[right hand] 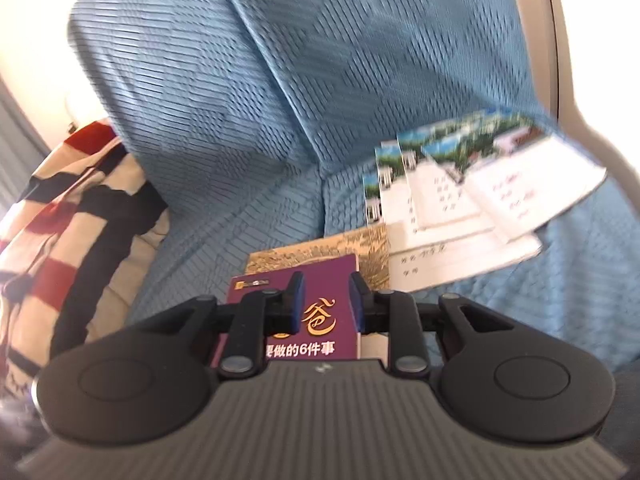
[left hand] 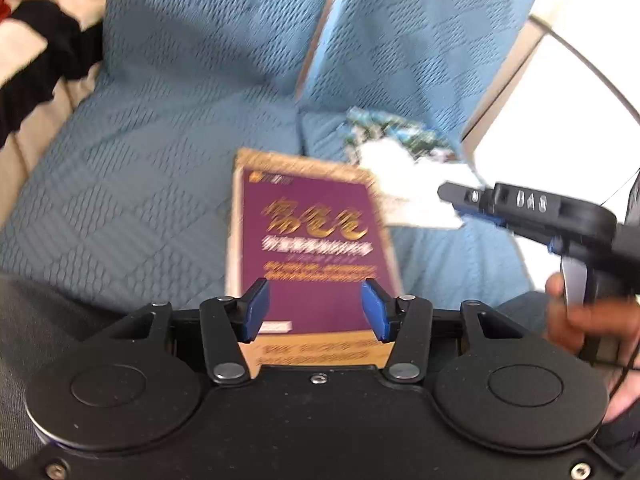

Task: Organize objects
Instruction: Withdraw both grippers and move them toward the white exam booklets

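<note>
the purple book lies flat on the blue-covered sofa seat, its cover up, on top of a tan book whose edge shows beyond it in the right wrist view. just beside these, toward the sofa's arm, a loose fan of white booklets with photo covers overlaps one another and partly overlaps the tan book. a striped cloth sits well apart at the other end of the seat. the left tool hangs over the near end of the purple book with its blue pads partly apart and nothing pressed between them; it grips nothing. the right tool shows a narrow gap with the purple cover visible behind that gap, and the pads close on nothing; in the left wrist view it stands by the booklets' edge, where blur hides any contact. judged step: squaring the scattered booklets into one stack with the books. to do it well, take the booklets by their common overlapping edge, not one corner, so the fan does not slide apart; steady the purple book with the other tool. risk: thin covers buckle on soft upholstery.
</note>
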Tool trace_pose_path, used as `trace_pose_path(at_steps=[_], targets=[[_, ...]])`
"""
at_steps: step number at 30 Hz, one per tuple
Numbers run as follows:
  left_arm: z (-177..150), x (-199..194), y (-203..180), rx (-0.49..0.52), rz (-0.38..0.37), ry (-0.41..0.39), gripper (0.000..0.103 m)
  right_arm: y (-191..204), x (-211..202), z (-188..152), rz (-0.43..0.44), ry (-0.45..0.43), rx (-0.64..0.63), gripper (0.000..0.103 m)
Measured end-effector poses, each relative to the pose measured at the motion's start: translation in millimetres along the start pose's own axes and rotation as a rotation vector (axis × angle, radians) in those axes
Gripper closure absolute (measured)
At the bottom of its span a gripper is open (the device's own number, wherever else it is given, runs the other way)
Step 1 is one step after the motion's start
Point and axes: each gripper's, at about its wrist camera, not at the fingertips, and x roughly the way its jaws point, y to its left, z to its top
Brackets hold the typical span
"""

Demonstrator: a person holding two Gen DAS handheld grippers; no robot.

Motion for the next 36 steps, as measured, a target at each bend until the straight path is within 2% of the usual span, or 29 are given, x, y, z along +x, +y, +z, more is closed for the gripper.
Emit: trace_pose_path(at_steps=[12, 17, 20, 24, 30, 36], targets=[[24, -46, -60, 0.054, -0.078, -0.109, 0.049, 14, -96, 4, -0.034, -0.107, -0.055, 0.075], [35, -61, -75, 0.073, -0.085, -0.129, 0.042, 22, -127, 12, -0.038, -0.164, -0.090, 0.075], [41, -72, -81, 0.074, -0.080, -0.141, 0.034, 25, -144, 13, -0.039, -0.189, -0.097, 0.075], [42, -84, -91, 0.099, -0.093, -0.168, 0.025, 27, -160, 12, -0.056, -0.219, -0.103, 0.075], [35, -82, -103, 0.103, -0.110, -0.162, 0.024, 23, -172, 4, -0.093, -0.237, -0.111, 0.075], [34, -58, -117, 0.120, -0.131, -0.115, 0.024, 6, -168, 0, -0.141, -0.230, -0.082, 0.074]])
